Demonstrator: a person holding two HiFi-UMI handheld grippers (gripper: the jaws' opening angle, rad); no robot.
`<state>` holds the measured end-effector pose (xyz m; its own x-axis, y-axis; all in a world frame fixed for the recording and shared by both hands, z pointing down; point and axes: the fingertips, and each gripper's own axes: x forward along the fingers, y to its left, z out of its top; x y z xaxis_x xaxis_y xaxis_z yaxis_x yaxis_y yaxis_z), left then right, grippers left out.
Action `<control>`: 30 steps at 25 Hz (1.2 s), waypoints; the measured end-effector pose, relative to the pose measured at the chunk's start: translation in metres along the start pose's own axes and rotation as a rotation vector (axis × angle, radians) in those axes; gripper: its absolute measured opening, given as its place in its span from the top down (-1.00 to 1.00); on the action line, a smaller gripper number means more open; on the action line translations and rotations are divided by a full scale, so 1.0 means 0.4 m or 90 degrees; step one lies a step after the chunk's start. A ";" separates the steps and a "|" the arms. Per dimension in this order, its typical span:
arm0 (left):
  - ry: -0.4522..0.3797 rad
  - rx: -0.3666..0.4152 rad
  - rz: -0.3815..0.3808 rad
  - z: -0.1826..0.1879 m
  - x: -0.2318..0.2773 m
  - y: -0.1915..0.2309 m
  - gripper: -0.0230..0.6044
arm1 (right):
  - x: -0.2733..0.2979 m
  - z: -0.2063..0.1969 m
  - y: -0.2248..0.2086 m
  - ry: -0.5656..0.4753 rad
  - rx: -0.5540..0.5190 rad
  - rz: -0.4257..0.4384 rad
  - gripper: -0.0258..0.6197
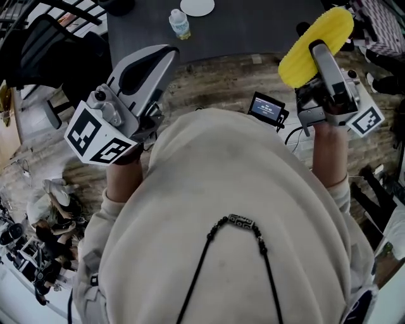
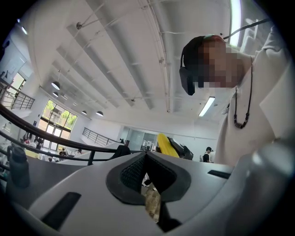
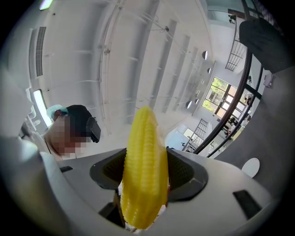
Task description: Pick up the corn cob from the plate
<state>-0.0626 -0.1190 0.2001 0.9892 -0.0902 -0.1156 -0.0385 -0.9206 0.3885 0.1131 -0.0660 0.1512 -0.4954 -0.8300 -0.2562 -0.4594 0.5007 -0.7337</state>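
Corn cob (image 1: 332, 26): clamped between the jaws of the right tongs (image 3: 144, 179) and held aloft, well apart from the plate (image 1: 197, 6) on the dark counter (image 1: 253, 28). Left tongs (image 2: 146, 159): jaws drawn together, nothing held. Pickup is judged complete.

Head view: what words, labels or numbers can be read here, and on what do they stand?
Small screen: digits show, too small to read.
Bottle label: too blurred to read.
Left marker cube, right marker cube: black-and-white patterns only, no words.
Nothing else readable.
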 end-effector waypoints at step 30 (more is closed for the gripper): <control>0.032 -0.015 0.139 -0.069 0.015 -0.088 0.92 | -0.043 -0.038 -0.065 0.055 0.115 0.079 0.12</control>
<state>-0.0512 -0.0764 0.2110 0.9638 -0.2660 0.0195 -0.2492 -0.8723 0.4207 0.1225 -0.0610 0.1843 -0.6048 -0.7369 -0.3020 -0.2560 0.5390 -0.8025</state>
